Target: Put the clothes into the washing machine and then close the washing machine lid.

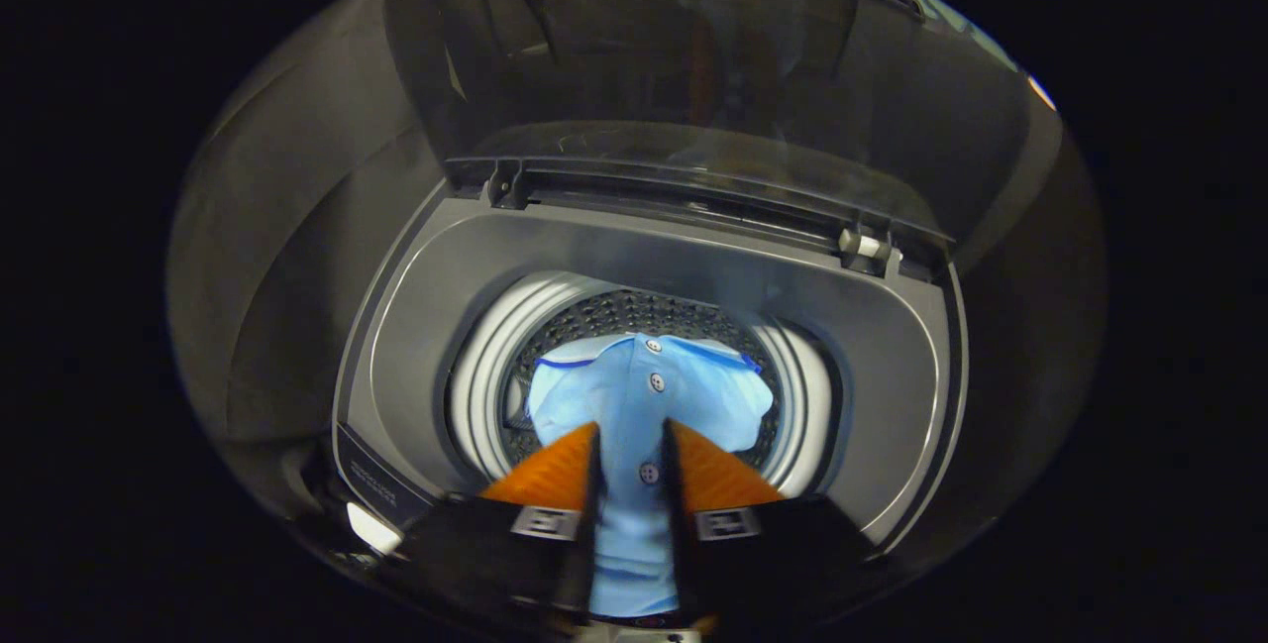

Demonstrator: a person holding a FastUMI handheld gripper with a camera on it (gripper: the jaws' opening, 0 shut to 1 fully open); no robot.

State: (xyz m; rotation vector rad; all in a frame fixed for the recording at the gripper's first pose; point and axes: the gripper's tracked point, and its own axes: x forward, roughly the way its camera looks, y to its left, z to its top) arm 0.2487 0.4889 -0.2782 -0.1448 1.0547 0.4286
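A light blue buttoned shirt (649, 390) hangs down into the perforated steel drum (634, 311) of a top-loading washing machine (416, 346). Its collar points away from me and its button strip runs up between my fingers. My gripper (631, 428) is right above the drum mouth, and its orange fingers (555, 475) are closed against the shirt's cloth on both sides. The machine's dark see-through lid (693, 58) stands raised upright behind the opening, hinged along the back edge.
The grey top deck (872, 356) rings the drum mouth. A control strip (371, 484) sits at the front left corner of the deck. Lid hinges (505, 185) stand at the back of the opening. Dark booth cloth surrounds the machine.
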